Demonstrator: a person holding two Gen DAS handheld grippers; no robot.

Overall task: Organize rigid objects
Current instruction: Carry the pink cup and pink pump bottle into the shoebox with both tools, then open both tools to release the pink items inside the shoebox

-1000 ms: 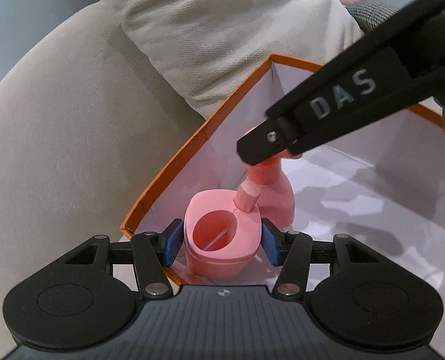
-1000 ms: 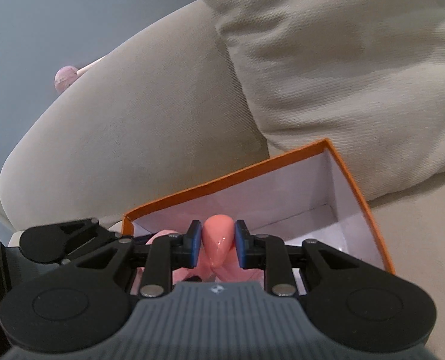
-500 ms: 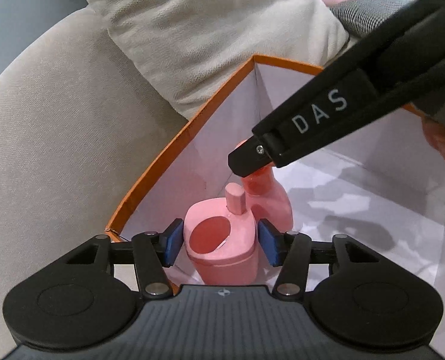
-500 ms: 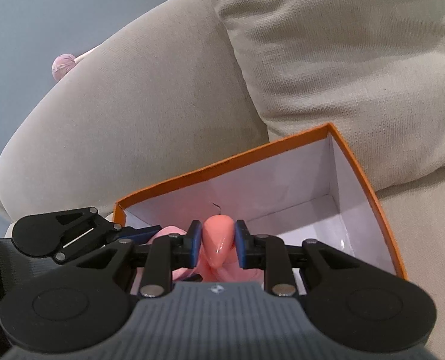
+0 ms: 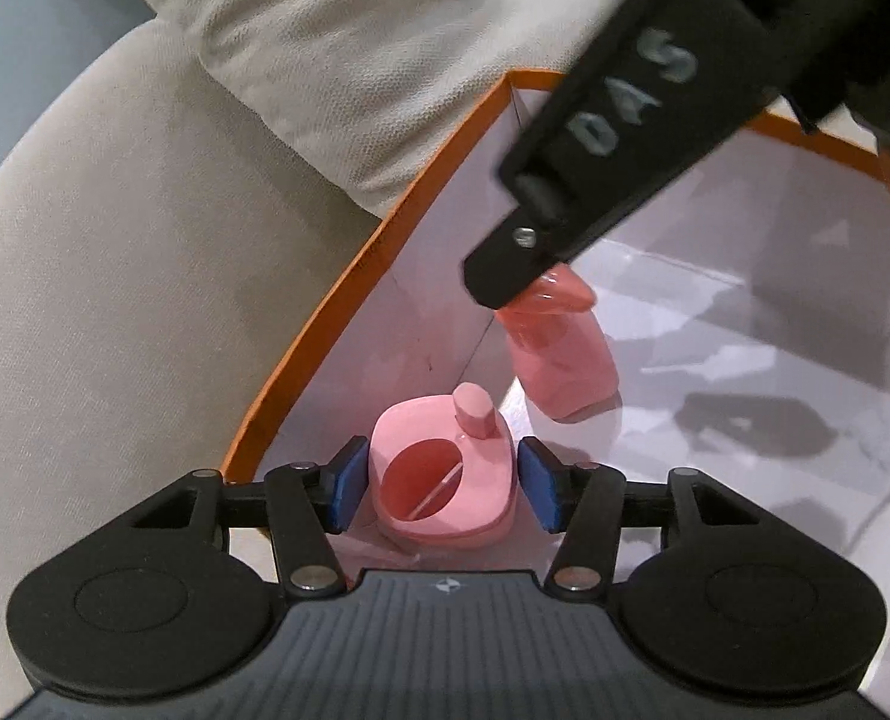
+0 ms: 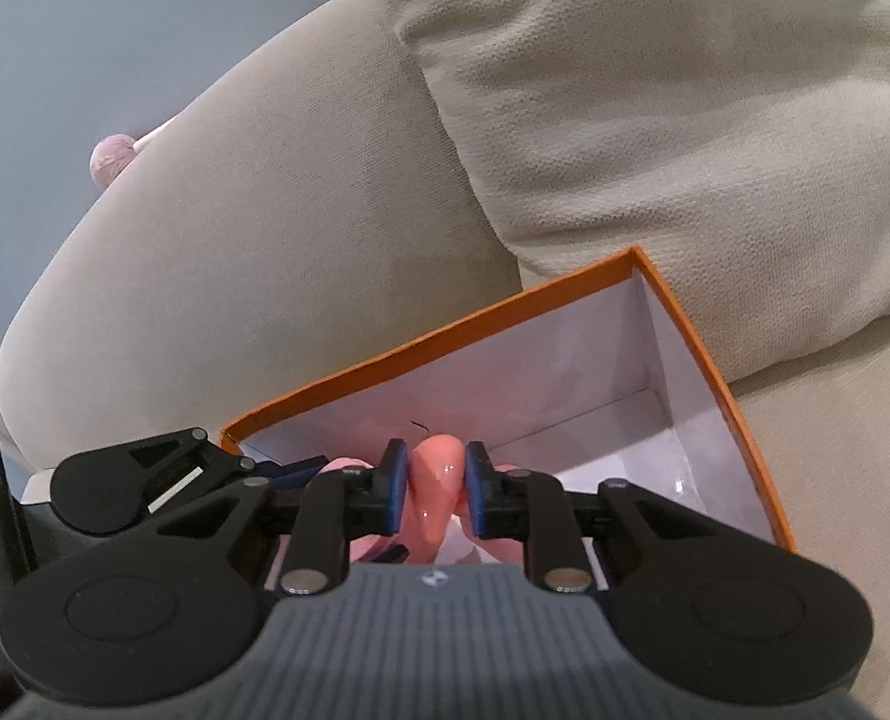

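While inside orange-rimmed box: left tool spread, flanking pink cup without contact, at 6 o'clock. Right tool pinching pink bottle by its top, at 1 o'clock from cup.

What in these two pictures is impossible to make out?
- Left wrist view: the top of the pink bottle, covered by the right gripper.
- Right wrist view: that bottle's body, hidden behind the gripper.
- Left wrist view: the pink cup's base, hidden behind the left gripper; the orange box's right side is cut off.
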